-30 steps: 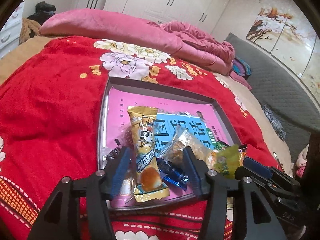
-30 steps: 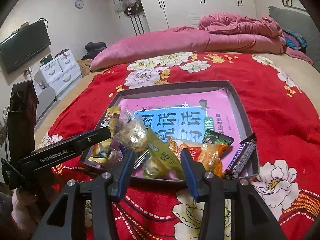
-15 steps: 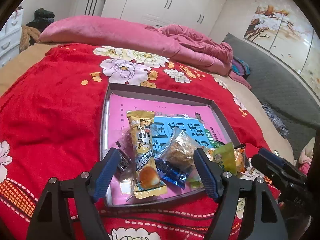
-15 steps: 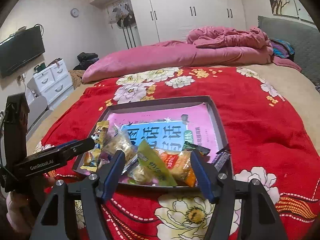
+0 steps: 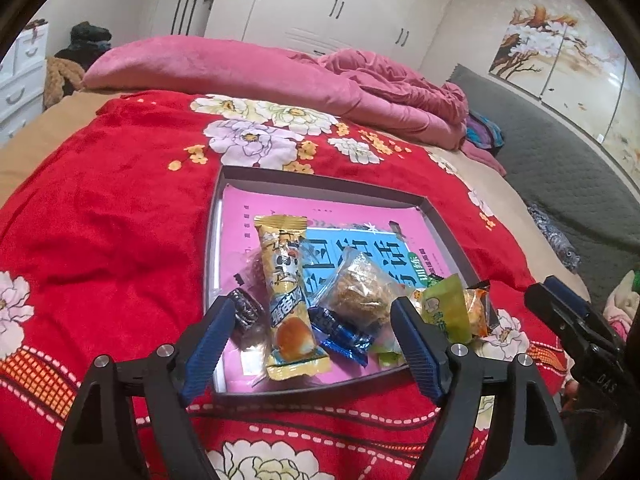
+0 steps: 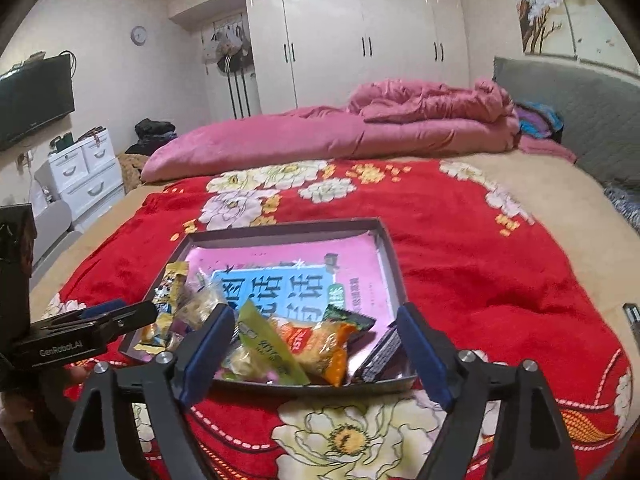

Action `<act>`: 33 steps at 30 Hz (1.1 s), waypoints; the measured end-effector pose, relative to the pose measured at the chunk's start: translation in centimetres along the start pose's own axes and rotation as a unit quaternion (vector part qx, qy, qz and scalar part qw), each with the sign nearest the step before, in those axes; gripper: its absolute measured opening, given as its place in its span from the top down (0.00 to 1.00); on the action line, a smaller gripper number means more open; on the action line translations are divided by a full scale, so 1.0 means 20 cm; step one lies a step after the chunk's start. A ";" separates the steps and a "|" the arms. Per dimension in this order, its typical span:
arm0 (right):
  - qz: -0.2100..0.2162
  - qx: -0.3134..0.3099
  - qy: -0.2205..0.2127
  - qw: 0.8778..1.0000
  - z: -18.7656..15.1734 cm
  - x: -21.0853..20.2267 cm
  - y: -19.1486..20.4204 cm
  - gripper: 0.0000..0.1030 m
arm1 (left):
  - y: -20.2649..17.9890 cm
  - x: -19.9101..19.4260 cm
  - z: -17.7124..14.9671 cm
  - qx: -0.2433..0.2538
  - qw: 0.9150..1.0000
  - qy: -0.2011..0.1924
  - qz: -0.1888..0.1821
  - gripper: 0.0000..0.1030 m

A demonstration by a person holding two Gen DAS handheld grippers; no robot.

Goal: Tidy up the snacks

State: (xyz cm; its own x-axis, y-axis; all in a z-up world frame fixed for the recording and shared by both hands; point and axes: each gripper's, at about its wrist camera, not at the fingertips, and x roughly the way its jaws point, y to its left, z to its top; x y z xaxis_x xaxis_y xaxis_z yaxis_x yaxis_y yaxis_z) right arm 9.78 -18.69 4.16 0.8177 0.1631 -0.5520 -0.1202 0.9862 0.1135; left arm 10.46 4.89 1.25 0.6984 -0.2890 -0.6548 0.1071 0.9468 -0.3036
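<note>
A shallow grey box [image 5: 320, 184] [image 6: 280, 228] lies on the red floral blanket, with a pink and blue booklet [image 5: 360, 216] inside. Several snack packets sit at its near end: a long yellow packet [image 5: 286, 292], a clear-wrapped cake [image 5: 362, 288], a blue packet [image 5: 340, 330], a green packet [image 5: 446, 312] [image 6: 268, 346], an orange packet [image 6: 320, 340] and a dark bar [image 6: 380, 354]. My left gripper [image 5: 312, 332] is open and empty above the box's near edge. My right gripper [image 6: 316, 340] is open and empty, also above the near edge.
The bed carries a pink quilt [image 6: 360, 132] at its far side and a grey headboard [image 6: 580, 92] on the right. White drawers [image 6: 84, 172] and a wall TV [image 6: 32, 96] stand to the left. White wardrobes [image 6: 360, 40] line the back wall.
Both grippers have opened wider and pulled back and up from the box. The snacks lie where they were.
</note>
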 end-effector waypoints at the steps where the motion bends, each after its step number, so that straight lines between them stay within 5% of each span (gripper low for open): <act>1: -0.003 -0.004 -0.004 1.000 0.00 -0.01 0.00 0.16 | 0.00 -0.01 0.00 0.001 1.000 -0.001 0.002 0.21; 14: 0.005 -0.007 0.017 1.000 -0.09 -0.10 -0.01 0.06 | -0.12 -0.14 -0.15 0.000 0.999 0.014 0.030 0.21; 33: 0.013 -0.013 0.056 0.998 -0.27 -0.21 -0.04 0.05 | -0.21 -0.22 -0.33 0.008 0.997 0.053 0.052 0.21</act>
State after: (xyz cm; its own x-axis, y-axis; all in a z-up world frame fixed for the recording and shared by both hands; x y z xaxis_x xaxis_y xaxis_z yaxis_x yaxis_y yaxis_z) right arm 3.51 -20.10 1.95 0.7462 0.1896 -0.6382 -0.1567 0.9817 0.1084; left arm 2.32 1.20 0.81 0.6279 -0.2015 -0.7518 0.0496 0.9743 -0.2198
